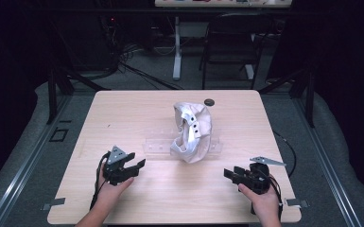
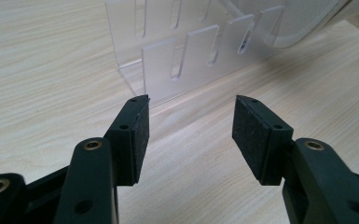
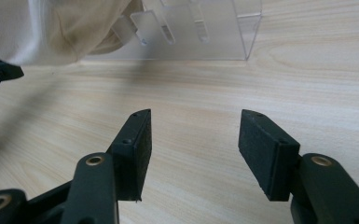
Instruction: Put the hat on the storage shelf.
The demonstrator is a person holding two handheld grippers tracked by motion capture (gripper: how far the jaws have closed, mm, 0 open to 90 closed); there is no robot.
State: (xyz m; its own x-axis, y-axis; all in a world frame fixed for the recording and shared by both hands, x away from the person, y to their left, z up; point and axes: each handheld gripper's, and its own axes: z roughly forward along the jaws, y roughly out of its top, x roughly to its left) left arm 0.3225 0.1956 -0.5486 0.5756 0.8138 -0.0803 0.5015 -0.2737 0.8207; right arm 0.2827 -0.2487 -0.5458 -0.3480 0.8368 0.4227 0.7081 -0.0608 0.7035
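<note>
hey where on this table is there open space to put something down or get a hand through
Bare wood runs along the table far edge left of the cap, down the left side, and between the left gripper and right gripper. The middle is crowded: the cap sits on the clear rack, with a small dark disc behind.

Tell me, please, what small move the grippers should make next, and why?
Probably ease the left gripper forward toward the cream cap: both it and the right gripper are open and empty, and the cap sits draped on the clear slotted rack beyond them.
</note>
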